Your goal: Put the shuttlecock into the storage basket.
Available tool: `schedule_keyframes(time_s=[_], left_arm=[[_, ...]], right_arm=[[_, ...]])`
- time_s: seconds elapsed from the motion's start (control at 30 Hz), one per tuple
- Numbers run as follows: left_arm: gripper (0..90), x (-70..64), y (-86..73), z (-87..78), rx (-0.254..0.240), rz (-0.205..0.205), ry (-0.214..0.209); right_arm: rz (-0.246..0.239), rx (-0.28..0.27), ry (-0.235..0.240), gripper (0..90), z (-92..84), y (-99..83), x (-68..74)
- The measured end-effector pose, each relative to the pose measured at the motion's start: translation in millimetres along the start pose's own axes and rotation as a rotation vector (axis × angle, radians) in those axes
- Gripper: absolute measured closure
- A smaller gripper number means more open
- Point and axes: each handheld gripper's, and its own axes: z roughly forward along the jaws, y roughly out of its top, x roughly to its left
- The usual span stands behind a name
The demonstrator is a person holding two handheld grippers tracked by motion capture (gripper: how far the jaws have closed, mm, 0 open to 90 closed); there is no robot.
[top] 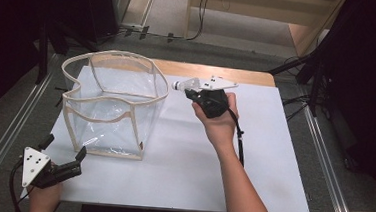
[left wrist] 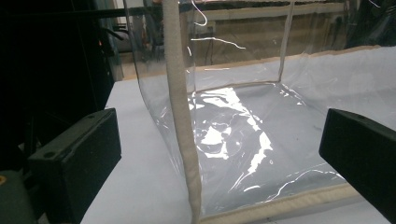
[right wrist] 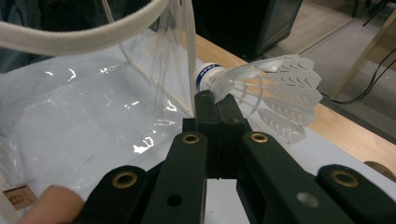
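Note:
A clear plastic bag (top: pixel 113 103) with beige cloth trim stands open-topped on the white table (top: pixel 267 156). A white plastic shuttlecock (right wrist: pixel 261 88) with a blue band at its cork sits in my right gripper (right wrist: pixel 217 105), whose jaws are shut on its skirt near the cork. In the high view that right gripper (top: pixel 189 89) hovers just right of the bag's rim, with the shuttlecock (top: pixel 179 85) pointing at the bag. My left gripper (top: pixel 67 153) rests open at the table's near left corner, facing the bag's front corner seam (left wrist: pixel 182 135).
The wooden table edge (top: pixel 213 70) runs behind the white sheet. Dark stands and cables (top: pixel 304 64) sit at the back right, and a metal rail (top: pixel 3 138) runs along the left side. Bare white surface (top: pixel 181 175) lies between my two hands.

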Motion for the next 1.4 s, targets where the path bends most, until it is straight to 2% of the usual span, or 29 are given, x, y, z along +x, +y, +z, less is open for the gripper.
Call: schedule_keyframes(time_s=[0.83, 1.4], left_arm=[[0.0, 0.5, 0.0, 0.0, -0.001, -0.002, 0.001], [0.0, 0.6, 0.0, 0.0, -0.002, -0.003, 0.0]], right_arm=[[-0.018, -0.038, -0.009, 88.2, -11.3, 25.5, 2.4], [-0.024, -0.063, 0.008, 88.2, -15.8, 38.7, 8.0]])
